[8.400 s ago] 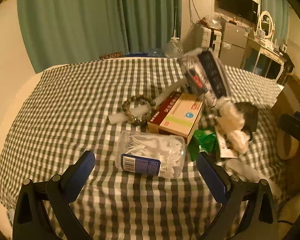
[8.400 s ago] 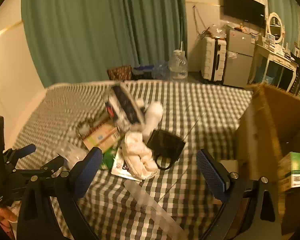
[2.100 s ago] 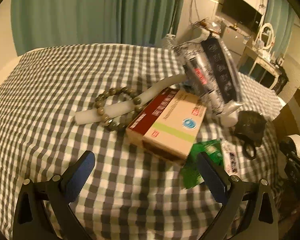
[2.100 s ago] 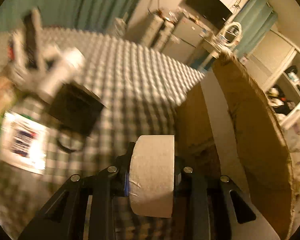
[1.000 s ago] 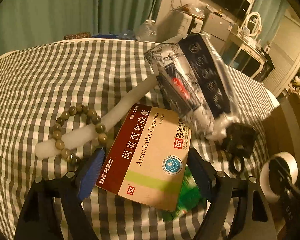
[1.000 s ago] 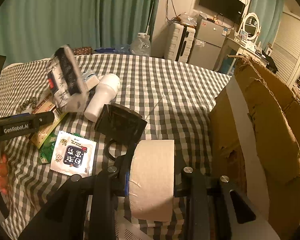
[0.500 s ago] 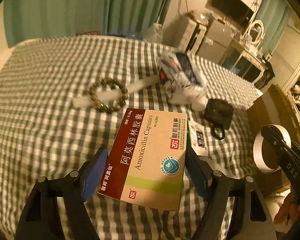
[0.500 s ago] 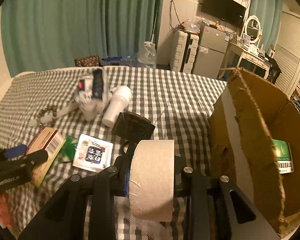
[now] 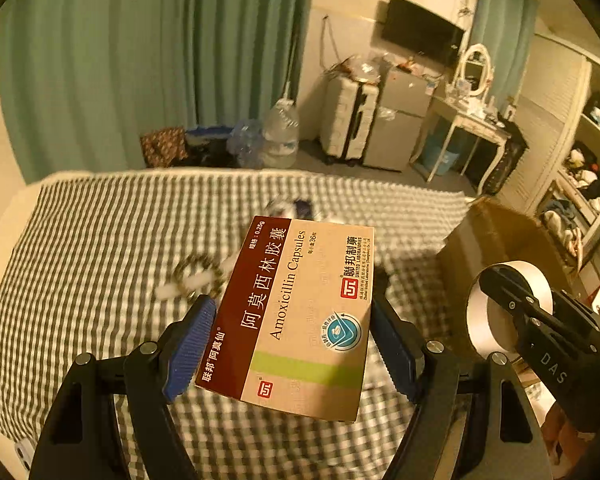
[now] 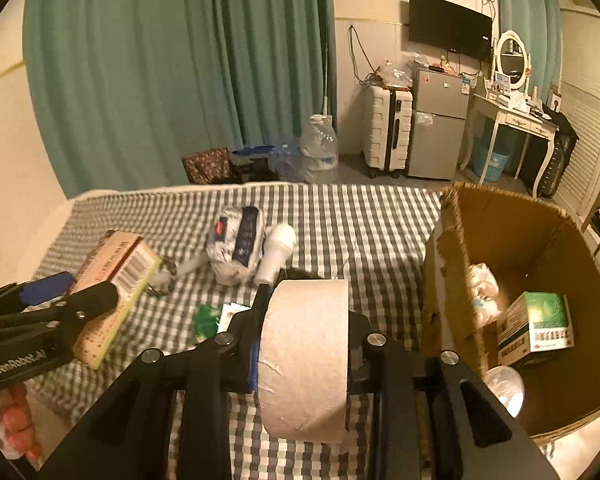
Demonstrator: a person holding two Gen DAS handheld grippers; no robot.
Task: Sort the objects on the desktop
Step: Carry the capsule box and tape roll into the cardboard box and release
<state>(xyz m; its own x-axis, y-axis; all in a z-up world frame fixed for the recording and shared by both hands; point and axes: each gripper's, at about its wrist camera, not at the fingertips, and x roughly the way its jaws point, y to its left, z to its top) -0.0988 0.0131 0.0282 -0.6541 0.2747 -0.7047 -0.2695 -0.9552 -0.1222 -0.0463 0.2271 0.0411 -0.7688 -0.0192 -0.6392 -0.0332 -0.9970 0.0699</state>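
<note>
My left gripper point(image 9: 290, 340) is shut on a red and tan Amoxicillin capsule box point(image 9: 296, 312) and holds it high above the checked bed point(image 9: 100, 248). The box also shows in the right wrist view point(image 10: 112, 280). My right gripper point(image 10: 304, 352) is shut on a roll of tape point(image 10: 304, 352), held just left of the open cardboard box point(image 10: 540, 240). The roll also shows in the left wrist view point(image 9: 508, 308). A bead bracelet point(image 9: 198, 274) on a white stick lies on the bed, blurred.
In the cardboard box lie a green carton point(image 10: 538, 328), white wads point(image 10: 482, 284) and a clear tub point(image 10: 504, 392). On the bed are a foil packet point(image 10: 238, 240), a white bottle point(image 10: 276, 252) and a green sachet point(image 10: 206, 318). Suitcase and fridge stand beyond.
My left gripper has lifted the capsule box higher and swung toward the cardboard box. My right gripper, still holding the tape roll, has risen so the inside of the cardboard box shows.
</note>
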